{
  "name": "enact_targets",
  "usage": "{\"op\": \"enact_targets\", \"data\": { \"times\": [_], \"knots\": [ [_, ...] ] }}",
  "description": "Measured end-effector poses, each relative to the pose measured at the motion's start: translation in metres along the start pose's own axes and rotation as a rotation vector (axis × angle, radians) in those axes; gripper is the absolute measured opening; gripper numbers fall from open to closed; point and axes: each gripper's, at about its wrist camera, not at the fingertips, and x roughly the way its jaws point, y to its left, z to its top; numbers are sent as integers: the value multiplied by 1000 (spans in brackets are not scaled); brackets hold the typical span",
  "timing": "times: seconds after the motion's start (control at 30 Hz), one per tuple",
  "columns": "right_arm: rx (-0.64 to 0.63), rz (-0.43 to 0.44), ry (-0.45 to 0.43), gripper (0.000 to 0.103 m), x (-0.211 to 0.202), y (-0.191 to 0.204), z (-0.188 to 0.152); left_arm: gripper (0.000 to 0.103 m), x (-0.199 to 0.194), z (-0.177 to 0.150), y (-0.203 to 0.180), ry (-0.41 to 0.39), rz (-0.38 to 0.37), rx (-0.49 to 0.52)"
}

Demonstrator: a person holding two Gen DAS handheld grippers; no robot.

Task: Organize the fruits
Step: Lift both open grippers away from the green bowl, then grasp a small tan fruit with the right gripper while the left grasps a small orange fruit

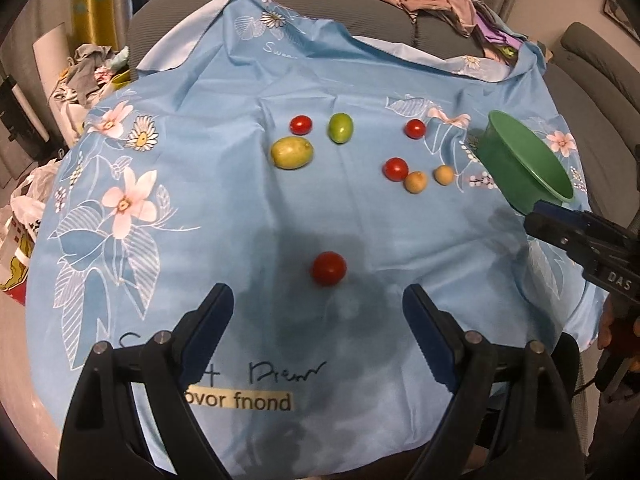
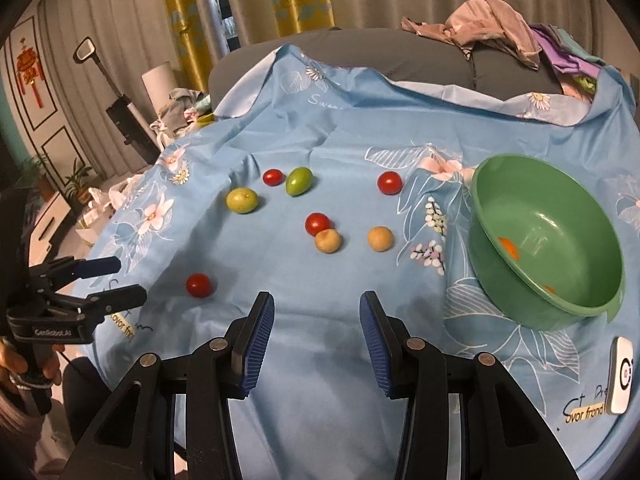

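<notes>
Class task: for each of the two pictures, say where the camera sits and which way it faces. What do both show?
Left wrist: on the left gripper, open, looking forward over the blue cloth at a red tomato; the right gripper's tip shows at right.
Right wrist: on the right gripper, open, facing the cloth beside the green bowl; a hand holds the left gripper at left.
Shared: scattered fruits, bowl, cloth.
</notes>
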Motion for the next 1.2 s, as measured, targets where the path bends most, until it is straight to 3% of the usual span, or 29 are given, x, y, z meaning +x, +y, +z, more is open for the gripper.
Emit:
{"op": "enact_targets", "data": {
  "times": [0.33, 0.53, 0.8, 1.2],
  "knots": [
    [40, -32, 47, 45, 25, -20, -1, 86, 29, 10, -20, 47, -83, 22],
    [78, 2, 63, 45, 42, -33, 3, 85, 50, 29, -35, 59, -124, 7],
    [48, -14, 70, 45, 67, -42, 17, 74, 81, 52, -56, 62, -146, 7],
    [-103, -52, 109, 45, 115, -43, 47, 70, 105, 65, -59, 79, -151, 20]
  ]
}}
